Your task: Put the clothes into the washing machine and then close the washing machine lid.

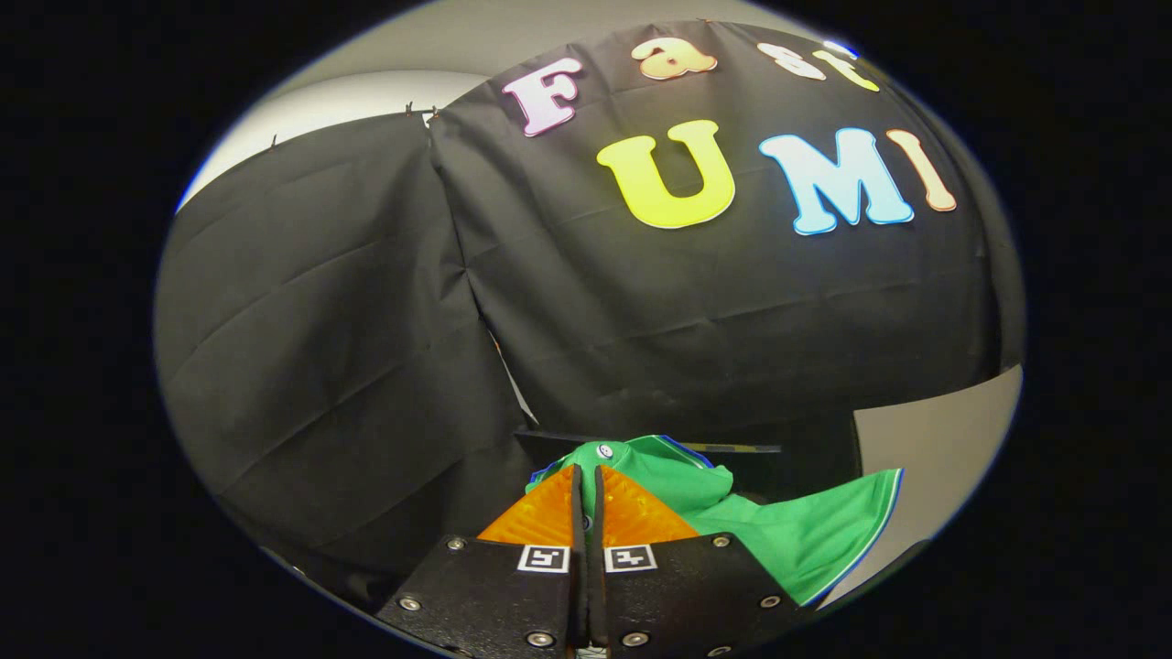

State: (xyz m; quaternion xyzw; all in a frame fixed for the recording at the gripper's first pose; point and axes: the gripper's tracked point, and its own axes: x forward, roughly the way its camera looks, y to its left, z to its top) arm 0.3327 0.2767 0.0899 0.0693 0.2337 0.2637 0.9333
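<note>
Two fingers of the gripper [586, 476] are squeezed tight on the green shirt [787, 535]. It looks soft, light and floppy, hanging beside them. A bunched fold is probably the best spot to hold.

Green shirt [778, 531]: soft knit cloth, matt, smooth weave, loose folds; thin blue-and-white trim along its hem and collar; one small glossy button near the collar.

Gripper [586, 499]: fingers closed to a thin slit with a pinch of the shirt cloth between them. Finger faces look like ribbed plastic with a slight sheen. Body behind them is matt, hard, flat plate, likely plastic, with shiny metal screw heads and two paper-like printed square tags.

Booth wall [366, 320]: woven cloth, matt, creased and hanging in folds.

Dark edge [568, 439] just beyond the shirt: smooth, hard, faintly glossy; material unclear.
</note>
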